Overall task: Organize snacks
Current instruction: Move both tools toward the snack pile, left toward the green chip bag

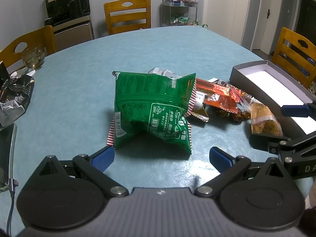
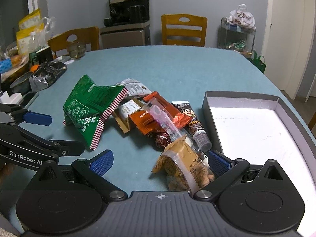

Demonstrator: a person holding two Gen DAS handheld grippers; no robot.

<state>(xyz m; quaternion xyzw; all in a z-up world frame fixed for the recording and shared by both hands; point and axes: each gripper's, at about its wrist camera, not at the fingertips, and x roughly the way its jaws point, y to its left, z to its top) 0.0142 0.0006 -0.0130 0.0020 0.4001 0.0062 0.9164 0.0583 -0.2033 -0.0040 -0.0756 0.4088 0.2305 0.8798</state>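
The left gripper [image 1: 162, 159] is hovering with its jaws spread wide just short of the crumpled green foil snack bag with red-striped edges [image 1: 152, 108], which is standing puffed on the blue-green counter [image 1: 79, 90] at the left end of the snack pile. The right gripper [image 2: 161, 163] is also gaping wide, with the tan clear-windowed packet of brown snacks [image 2: 183, 167] lying between its blue pads, close against the right pad [image 2: 217, 162]. The shallow grey cardboard box with a white floor [image 2: 209, 106] is sitting empty just right of the pile. The packet looks like the step in hand: closing slowly on its crimped end rather than its filled middle should avoid crushing the contents, then lifting clear of the neighbouring brown cartoon-printed tube [image 2: 194, 124] before swinging over the box wall.
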